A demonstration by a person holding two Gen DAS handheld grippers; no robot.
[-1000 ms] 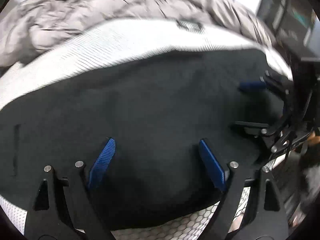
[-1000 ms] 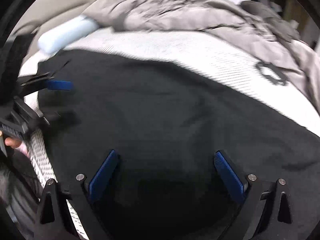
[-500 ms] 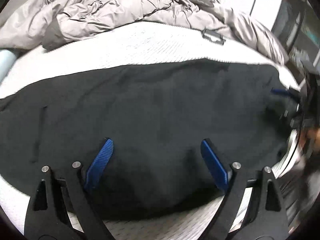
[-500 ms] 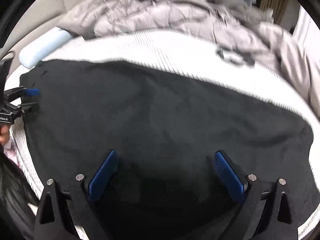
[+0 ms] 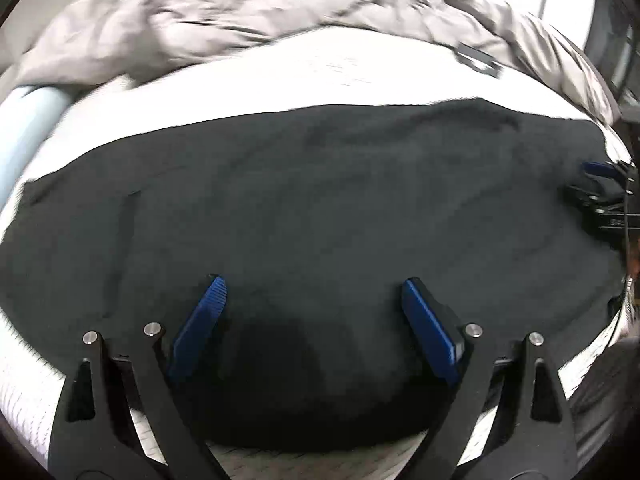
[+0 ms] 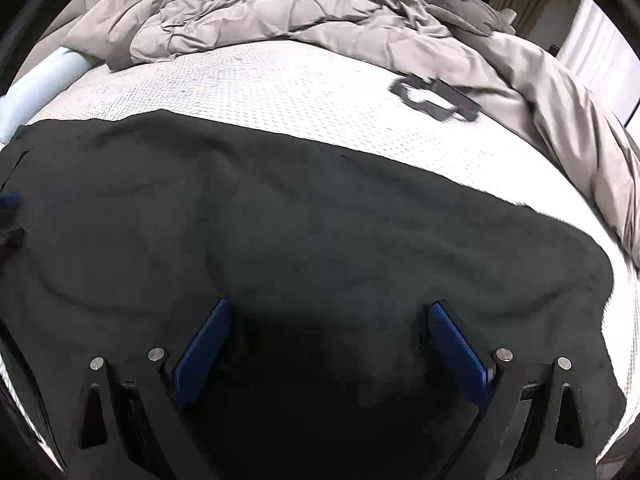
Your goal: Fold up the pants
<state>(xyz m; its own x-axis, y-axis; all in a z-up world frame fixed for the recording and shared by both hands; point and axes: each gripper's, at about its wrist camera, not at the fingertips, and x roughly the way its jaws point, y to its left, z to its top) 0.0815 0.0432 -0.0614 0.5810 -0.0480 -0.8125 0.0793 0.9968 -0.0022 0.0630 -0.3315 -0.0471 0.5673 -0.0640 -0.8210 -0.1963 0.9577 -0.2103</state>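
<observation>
Black pants [image 5: 320,208] lie spread flat across the white mattress [image 5: 328,68], folded lengthwise into one wide band. In the right wrist view the same pants [image 6: 304,216] fill the lower half. My left gripper [image 5: 314,292] hovers over the near edge of the cloth, open, blue pads wide apart with nothing pinched. My right gripper [image 6: 328,320] is likewise open above the pants' near edge. The right gripper [image 5: 600,184] also shows at the far right of the left wrist view. A blue pad of the left gripper [image 6: 8,202] peeks in at the left edge of the right wrist view.
A crumpled grey duvet [image 6: 304,12] is heaped along the far side of the bed. A flat black frame-like piece [image 6: 436,98] lies on the mattress near the duvet. A pale blue bolster [image 6: 36,84] sits at the far left. The mattress edge [image 5: 280,460] runs close below the grippers.
Both grippers have drifted apart along the pants, each shrinking toward the edge of the other's view. Both stay open. The pants have not moved.
</observation>
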